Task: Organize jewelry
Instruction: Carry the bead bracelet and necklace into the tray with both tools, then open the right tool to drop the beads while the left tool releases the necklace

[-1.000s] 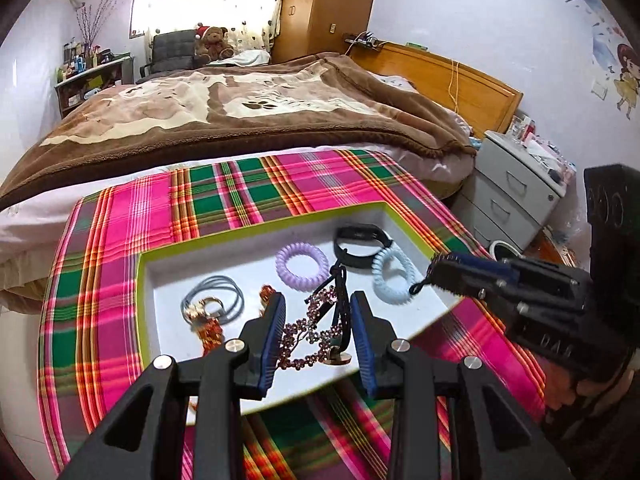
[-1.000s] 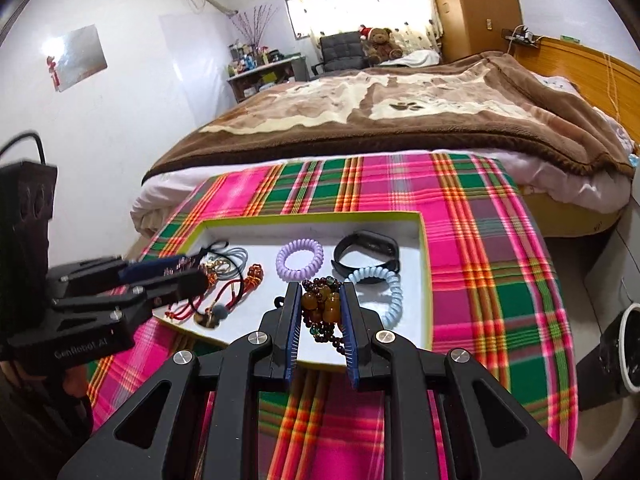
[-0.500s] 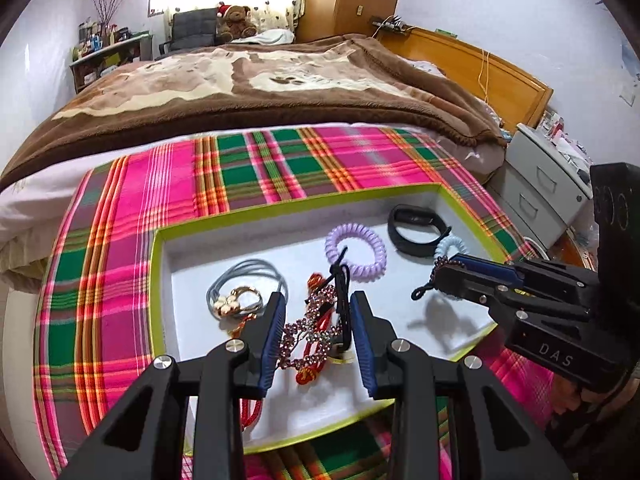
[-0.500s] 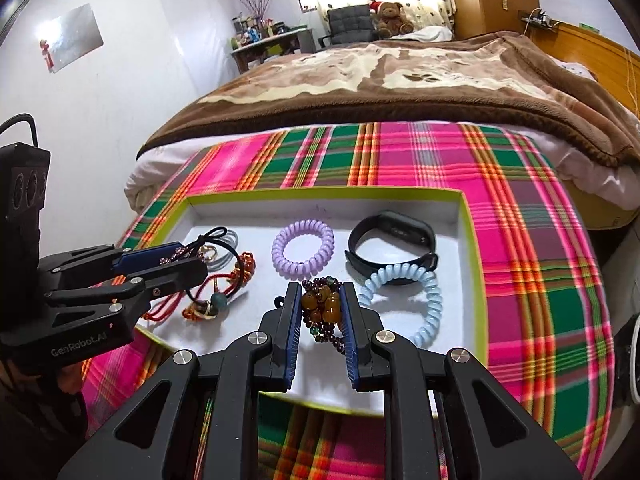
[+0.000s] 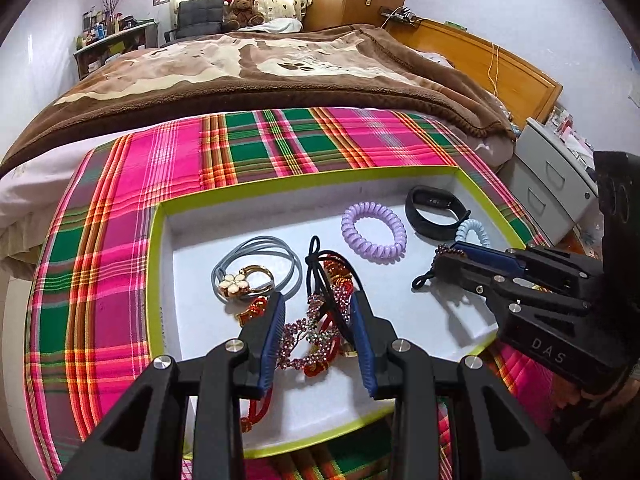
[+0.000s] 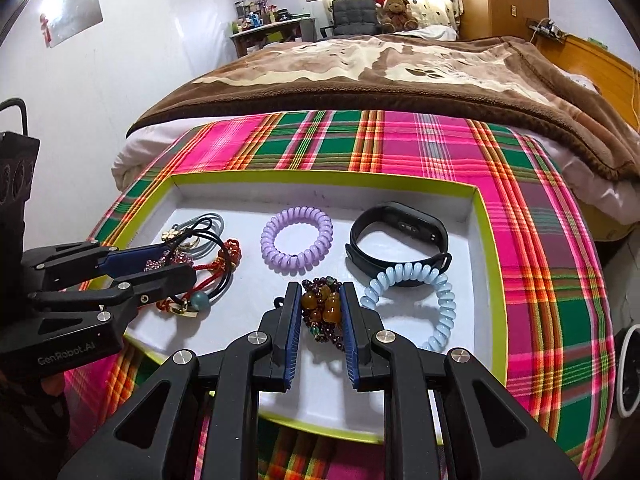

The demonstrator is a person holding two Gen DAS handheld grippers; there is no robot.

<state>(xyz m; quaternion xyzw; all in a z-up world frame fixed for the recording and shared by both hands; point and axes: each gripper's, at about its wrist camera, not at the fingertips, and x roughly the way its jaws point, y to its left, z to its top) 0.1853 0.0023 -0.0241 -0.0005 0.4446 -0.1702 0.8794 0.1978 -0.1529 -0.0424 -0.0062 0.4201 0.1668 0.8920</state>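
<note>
- Right, both grippers are over the tray (image 6: 486, 236), a shallow white tray with a lime-green rim sitting on the plaid cloth (image 6: 552, 264) that covers the worktop.
- Left gripper (image 5: 318, 332): its blue-padded fingers (image 5: 274, 332) are pressed in on a tangle made up of a sparkly rhinestone chain (image 5: 308, 334), a red cord (image 5: 256, 412) and a black cord (image 5: 316, 258), all bunched between the pads.
- From the right wrist view that same left gripper (image 6: 160, 266) sits at the tray's left side, with the cords spilling out past its tips and a teal bead (image 6: 199, 300) hanging just below.
- Right gripper (image 6: 320, 316): fingers (image 6: 294, 320) clamped on a beaded bracelet (image 6: 322, 308) of dark red beads with amber stones, held in the near middle of the tray.
- Left wrist view shows the right gripper (image 5: 448, 260) coming in from the right, dark beads poking out at the tip.
- Just beside the left gripper's tangle, a grey hair tie (image 5: 260, 256) with a white flower charm (image 5: 234, 282) lies on the tray floor.
- Further back, a purple coil hair tie (image 6: 297, 238) lies flat in the middle of the tray.
- To its right, a black fitness band (image 6: 400, 236) stands on its edge, touching a pale blue coil hair tie (image 6: 434, 300) that lies just in front of it.
- Behind the worktop, a bed with a brown blanket (image 6: 400, 76).
</note>
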